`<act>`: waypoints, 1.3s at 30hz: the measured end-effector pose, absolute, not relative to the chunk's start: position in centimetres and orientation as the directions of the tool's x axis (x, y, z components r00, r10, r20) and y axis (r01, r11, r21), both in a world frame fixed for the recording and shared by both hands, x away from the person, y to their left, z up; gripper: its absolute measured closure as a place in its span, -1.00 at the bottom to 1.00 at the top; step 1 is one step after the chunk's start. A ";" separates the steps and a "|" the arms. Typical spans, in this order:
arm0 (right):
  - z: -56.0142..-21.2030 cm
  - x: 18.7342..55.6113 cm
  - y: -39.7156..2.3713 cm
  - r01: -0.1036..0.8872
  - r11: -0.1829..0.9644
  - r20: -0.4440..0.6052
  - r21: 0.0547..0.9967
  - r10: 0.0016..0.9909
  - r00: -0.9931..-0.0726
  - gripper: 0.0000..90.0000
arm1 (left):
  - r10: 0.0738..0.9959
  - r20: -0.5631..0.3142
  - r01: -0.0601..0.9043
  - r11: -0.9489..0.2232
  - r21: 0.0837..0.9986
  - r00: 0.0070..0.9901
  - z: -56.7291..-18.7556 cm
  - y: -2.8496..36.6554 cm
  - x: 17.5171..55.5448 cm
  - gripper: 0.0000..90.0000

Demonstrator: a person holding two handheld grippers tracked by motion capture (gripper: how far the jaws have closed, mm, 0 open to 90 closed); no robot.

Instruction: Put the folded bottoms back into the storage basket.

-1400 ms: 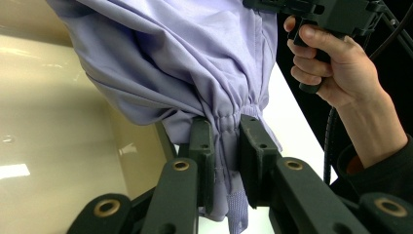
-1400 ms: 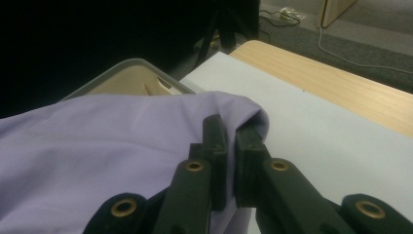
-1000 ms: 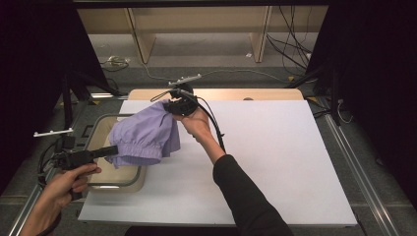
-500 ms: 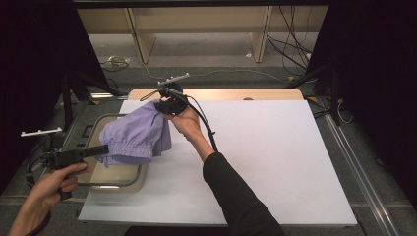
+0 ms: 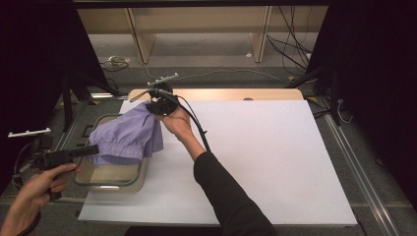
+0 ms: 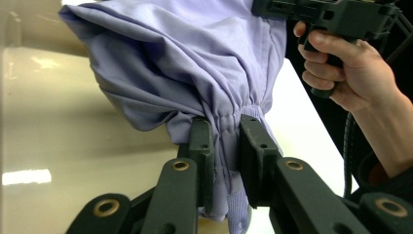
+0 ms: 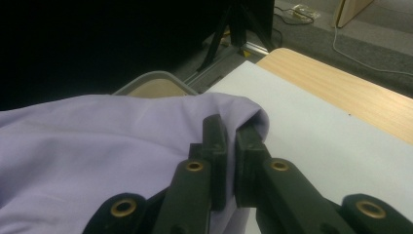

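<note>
A lilac cloth garment (image 5: pixel 129 135) with a gathered elastic hem hangs stretched between both grippers, above a beige bin (image 5: pixel 105 181) at the table's left edge. My left gripper (image 5: pixel 93 150) is shut on the gathered hem (image 6: pixel 229 124) at the cloth's near left end. My right gripper (image 5: pixel 151 104) is shut on the cloth's far corner (image 7: pixel 253 114), held up over the table's back left. In the left gripper view, the other hand and its gripper (image 6: pixel 336 19) show at the top right, behind the cloth (image 6: pixel 185 58).
A white mat (image 5: pixel 255 157) covers most of the wooden table (image 5: pixel 231 94). The bin's grey rim (image 7: pixel 151 78) lies just left of the mat. A black stand (image 5: pixel 66 93) and cables on the floor sit beyond the table's left and far sides.
Both hands have carried the cloth to the left, from over the mat's left part to over the bin. Both grips are unchanged.
</note>
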State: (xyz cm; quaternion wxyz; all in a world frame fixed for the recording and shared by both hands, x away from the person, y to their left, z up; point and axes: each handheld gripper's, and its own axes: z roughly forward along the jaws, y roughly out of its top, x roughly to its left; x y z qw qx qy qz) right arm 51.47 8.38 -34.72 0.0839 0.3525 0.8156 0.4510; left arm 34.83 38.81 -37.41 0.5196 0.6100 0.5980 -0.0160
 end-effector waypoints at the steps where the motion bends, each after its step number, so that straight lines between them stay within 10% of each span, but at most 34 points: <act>1: -34.7 51.5 8.5 0.499 0.345 0.181 0.795 0.650 -0.738 0.92 | 0.712 -0.644 0.748 0.259 0.611 0.280 -37.6 39.0 34.9 0.71; 39: -37.2 51.4 11.9 0.523 0.388 0.182 0.759 0.644 -0.743 0.90 | 0.747 -0.629 0.779 0.257 0.572 0.215 -39.4 41.4 35.1 0.70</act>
